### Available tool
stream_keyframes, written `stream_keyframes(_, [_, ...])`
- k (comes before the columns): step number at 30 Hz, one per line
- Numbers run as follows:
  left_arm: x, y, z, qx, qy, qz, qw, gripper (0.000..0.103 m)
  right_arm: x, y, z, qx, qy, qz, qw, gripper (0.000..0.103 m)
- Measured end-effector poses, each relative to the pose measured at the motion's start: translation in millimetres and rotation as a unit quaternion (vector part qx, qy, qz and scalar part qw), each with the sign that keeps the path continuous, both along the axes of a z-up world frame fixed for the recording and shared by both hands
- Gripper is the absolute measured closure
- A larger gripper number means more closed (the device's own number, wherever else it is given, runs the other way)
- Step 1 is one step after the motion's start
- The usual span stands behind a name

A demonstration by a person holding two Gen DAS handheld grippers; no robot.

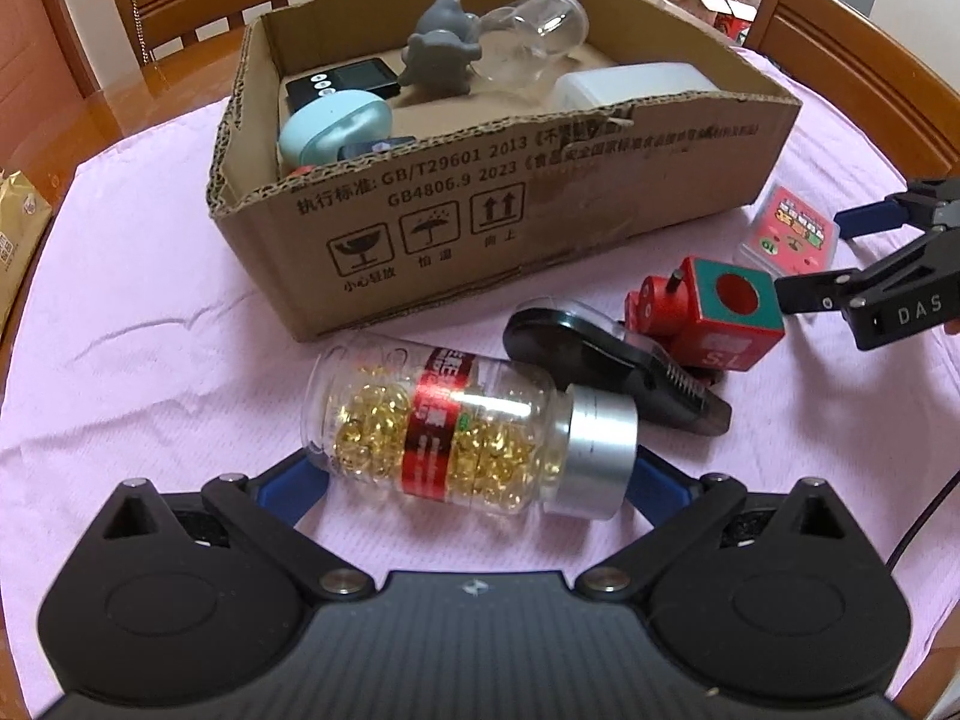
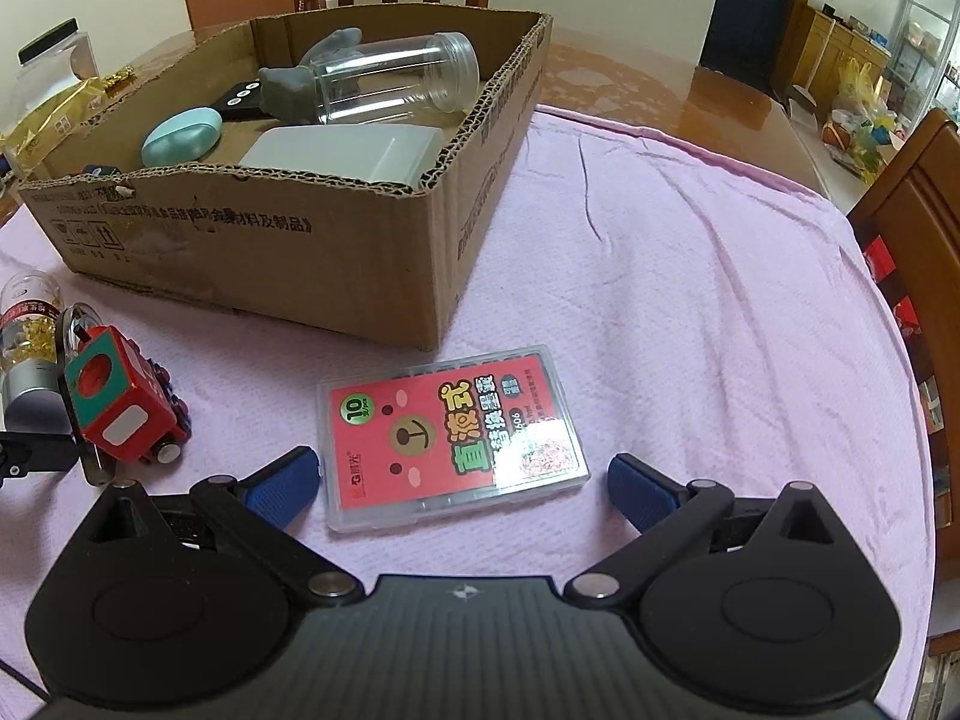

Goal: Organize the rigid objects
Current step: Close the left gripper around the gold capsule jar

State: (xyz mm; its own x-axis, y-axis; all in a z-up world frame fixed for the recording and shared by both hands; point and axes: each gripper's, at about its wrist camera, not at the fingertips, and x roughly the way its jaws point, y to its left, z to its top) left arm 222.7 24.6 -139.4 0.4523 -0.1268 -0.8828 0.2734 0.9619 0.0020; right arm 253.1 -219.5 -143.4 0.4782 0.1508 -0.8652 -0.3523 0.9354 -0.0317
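- Left gripper (image 1: 477, 483) spread wide around pill bottle (image 1: 456, 438) lying on cloth (image 1: 150, 330); pad contact unclear.
- Right gripper (image 2: 462, 480) wide apart, straddling card case (image 2: 456, 444), not touching.
- Box (image 1: 540, 228) behind, partly hiding its contents.
- Red toy (image 1: 708, 312) half-covered beside black trimmer (image 1: 612, 360).

**Materials and finishes on the table**

A wrinkled matt pink cloth (image 2: 690, 276) is covering a glossy wooden table (image 2: 660, 84). A rough brown corrugated cardboard box (image 1: 540, 204) is showing torn edges. A clear glossy plastic capsule bottle (image 1: 444, 426) is wearing a brushed silver metal-look cap (image 1: 600, 450). A clear plastic card case (image 2: 456, 444) is glinting.
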Motion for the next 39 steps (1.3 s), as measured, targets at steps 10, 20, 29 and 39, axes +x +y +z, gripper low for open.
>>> stream_keyframes(10, [7, -2, 1, 0.0, -0.002, -0.02, 0.9998, 0.0, -1, 1, -1, 0.003, -0.008, -0.002, 1.0, 0.0])
stream_keyframes(20, [10, -3, 6, 0.018, -0.012, -0.055, 0.9982, 0.003, 2, 5, -2, 0.003, -0.009, 0.011, 1.0, 0.0])
stream_keyframes(29, [7, -2, 13, 0.024, -0.01, -0.089, 0.9957, 0.003, 10, 13, -1, -0.002, 0.002, 0.043, 0.999, 0.0])
stream_keyframes(39, [12, 5, 21, -0.003, -0.003, -0.086, 0.9963, 0.007, 18, 16, 1, -0.011, 0.01, 0.097, 0.995, 0.002])
